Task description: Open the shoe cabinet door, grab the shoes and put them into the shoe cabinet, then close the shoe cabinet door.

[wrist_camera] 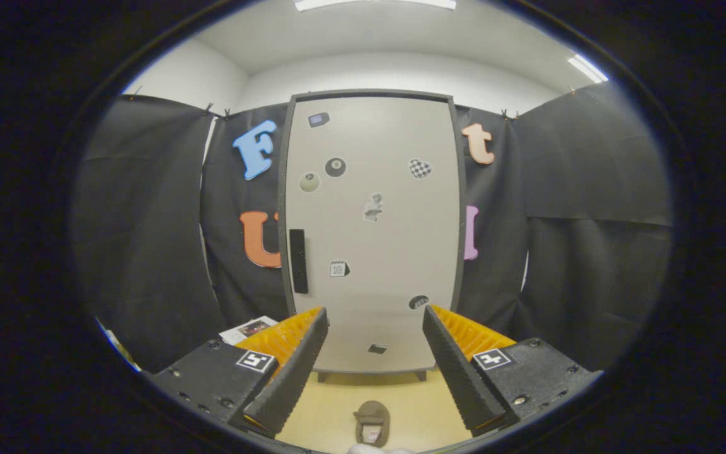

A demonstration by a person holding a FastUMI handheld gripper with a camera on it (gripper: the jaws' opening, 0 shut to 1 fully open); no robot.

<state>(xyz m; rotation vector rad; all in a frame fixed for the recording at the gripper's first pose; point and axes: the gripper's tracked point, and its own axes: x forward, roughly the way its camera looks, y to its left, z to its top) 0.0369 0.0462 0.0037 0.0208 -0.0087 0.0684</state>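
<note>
Black two-finger gripper (372, 372) with orange ribbed backing, fingers spread wide apart, clamped on nothing. Small brown shoe (372, 422) on pale yellow wooden floor (426, 416), low between the fingers, well short of the cabinet. Tall light-grey shoe cabinet (372, 233) with dark frame straight ahead beyond the fingers, door closed, black vertical handle (299, 261) at its left edge, several small stickers (335, 167) scattered over the door. White printed sheet (248, 329) on floor left of the cabinet base.
</note>
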